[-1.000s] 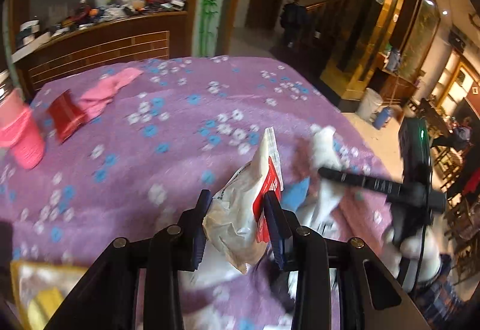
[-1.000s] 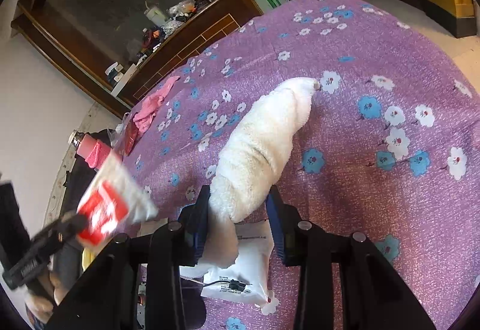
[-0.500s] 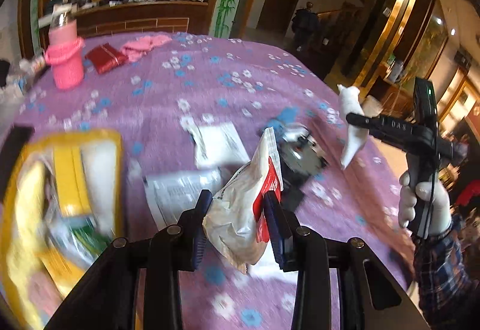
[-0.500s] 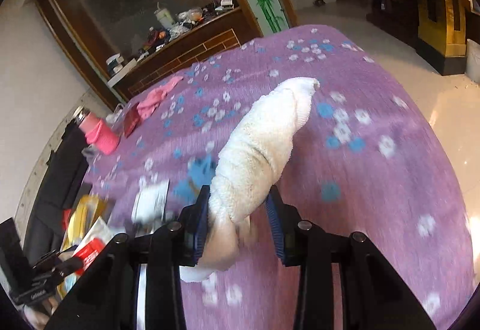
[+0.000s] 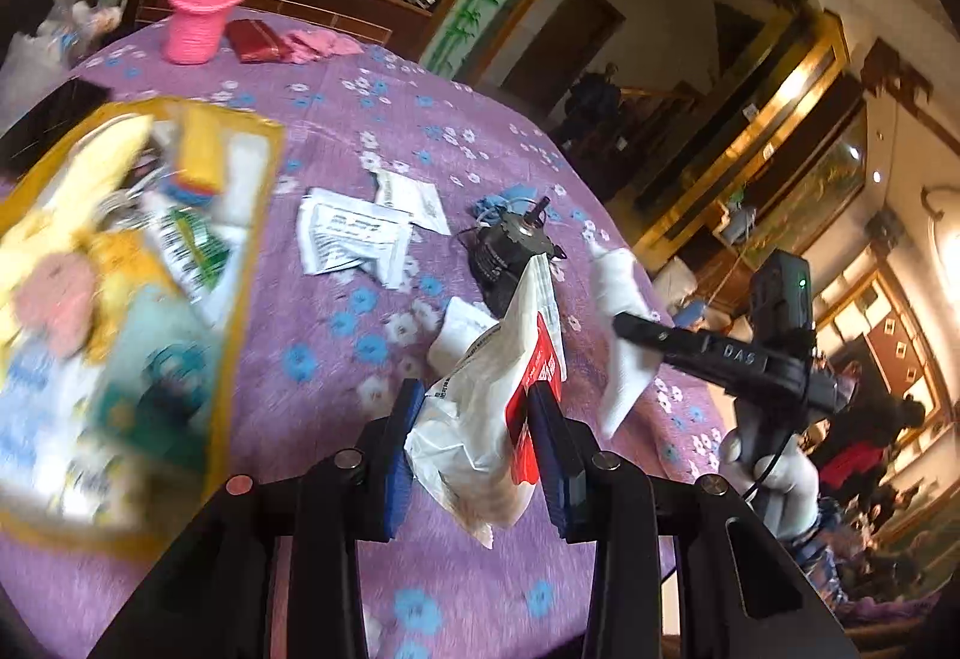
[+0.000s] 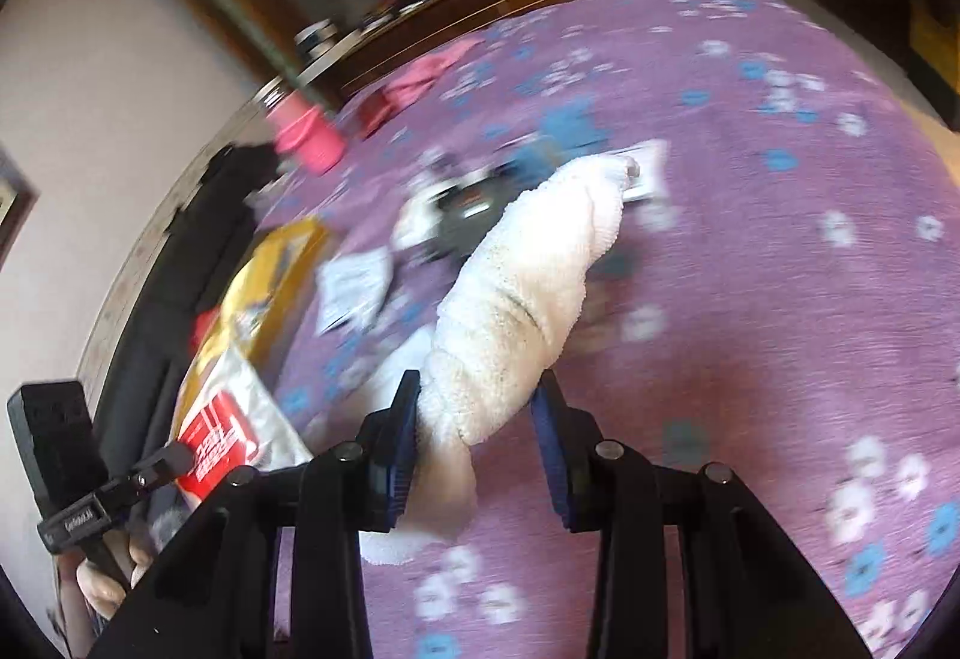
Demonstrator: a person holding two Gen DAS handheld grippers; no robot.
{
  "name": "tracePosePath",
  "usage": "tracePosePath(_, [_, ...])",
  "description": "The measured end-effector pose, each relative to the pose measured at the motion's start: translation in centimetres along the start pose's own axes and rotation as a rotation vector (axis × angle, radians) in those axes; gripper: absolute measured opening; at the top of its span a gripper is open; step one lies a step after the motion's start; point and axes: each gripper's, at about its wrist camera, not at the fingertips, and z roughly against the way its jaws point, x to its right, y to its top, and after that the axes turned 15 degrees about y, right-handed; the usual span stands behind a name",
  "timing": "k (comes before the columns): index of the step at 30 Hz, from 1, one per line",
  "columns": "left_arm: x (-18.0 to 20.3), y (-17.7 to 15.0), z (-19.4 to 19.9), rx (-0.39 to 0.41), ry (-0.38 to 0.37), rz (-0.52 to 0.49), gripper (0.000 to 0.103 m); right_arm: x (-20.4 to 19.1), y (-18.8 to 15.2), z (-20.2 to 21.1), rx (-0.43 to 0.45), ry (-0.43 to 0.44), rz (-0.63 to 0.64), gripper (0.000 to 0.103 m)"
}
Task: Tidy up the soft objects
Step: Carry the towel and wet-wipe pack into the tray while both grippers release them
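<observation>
Left tool (image 5: 477,440) clamped on packet (image 5: 489,413), right tool (image 6: 477,446) clamped on towel (image 6: 528,287), both aloft over counter (image 5: 336,77), yellow bin (image 5: 252,215) at nine o'clock; risk of limp towel slipping or snagging motor (image 5: 510,251) in transit.
</observation>
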Motion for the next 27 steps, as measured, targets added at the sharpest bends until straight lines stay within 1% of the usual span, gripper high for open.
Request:
tracePosePath(3, [-1.5,-0.6,1.7,0.023,0.005,0.039,0.037,-2.7,-0.3,-2.0,-0.044,0.040,0.048,0.035])
tracePosePath(7, [-4.1,-1.1,4.3,0.079,0.043,0.093,0.037,-5.9,-0.6,-4.6,-0.094,0.084,0.096,0.035])
tracePosePath(11, [-6.5,-1.5,6.0,0.115,0.073,0.146,0.037,-8.7,-0.9,-7.0,-0.142,0.125,0.138,0.036])
tracePosePath(16, [-9.6,-1.8,7.0,0.154,0.112,0.223,0.037,-12.2,-1.1,-9.5,-0.187,0.161,0.190,0.036])
tracePosePath(19, [-11.9,-1.7,7.4,0.173,0.148,0.275,0.037,-13.8,-0.8,-10.8,-0.210,0.176,0.213,0.036])
tracePosePath(22, [-14.4,-1.5,7.6,0.195,0.192,0.324,0.037,-15.2,-0.4,-12.3,-0.222,0.176,0.237,0.036])
tracePosePath(27, [-17.5,-0.7,7.2,0.214,0.232,0.386,0.037,-17.1,0.3,-15.3,-0.251,0.172,0.265,0.036])
